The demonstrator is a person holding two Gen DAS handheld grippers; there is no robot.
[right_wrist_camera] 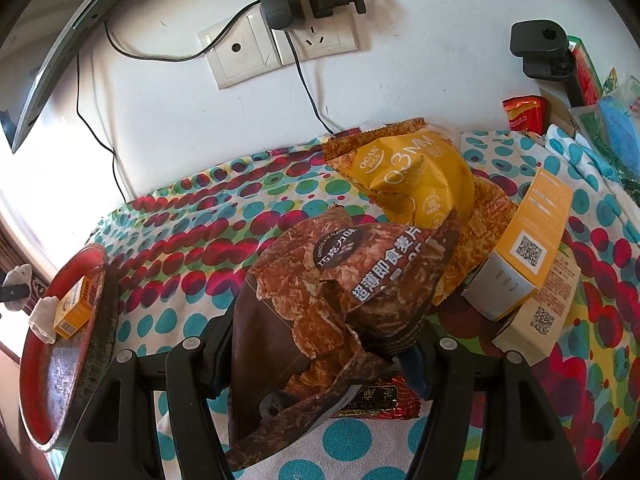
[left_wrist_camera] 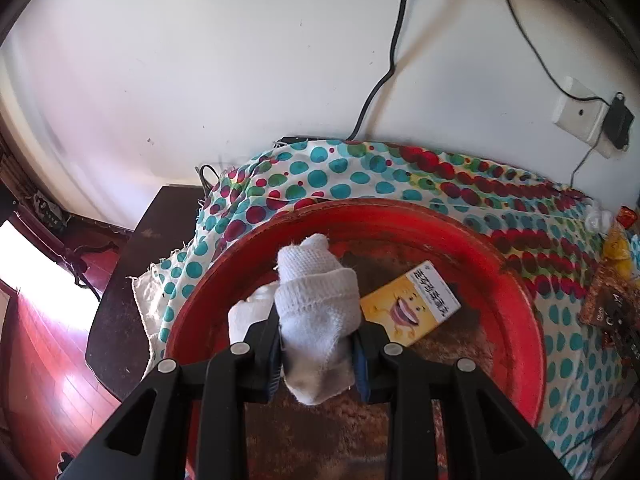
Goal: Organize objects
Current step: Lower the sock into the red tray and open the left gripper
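Your left gripper (left_wrist_camera: 318, 354) pinches a white sock (left_wrist_camera: 316, 312) over the red tray (left_wrist_camera: 516, 280), while your right gripper (right_wrist_camera: 320, 354) clamps a brown cereal bag (right_wrist_camera: 332, 312).

A round red metal tray (right_wrist_camera: 100, 280) sits at the left end of the dotted cloth-covered tabletop (right_wrist_camera: 224, 216), holding a small yellow cardboard box (right_wrist_camera: 74, 312); crinkled brown and yellow snack bags (right_wrist_camera: 360, 264) lie right of it.

A white wall (left_wrist_camera: 224, 72) stands behind, with sockets (right_wrist_camera: 280, 42) and black cables (left_wrist_camera: 394, 56) hanging down it. A dotted cloth (right_wrist_camera: 208, 216) covers the table. Bright sunlight falls on the red wooden floor (left_wrist_camera: 44, 364) beside a dark side table (left_wrist_camera: 132, 264)
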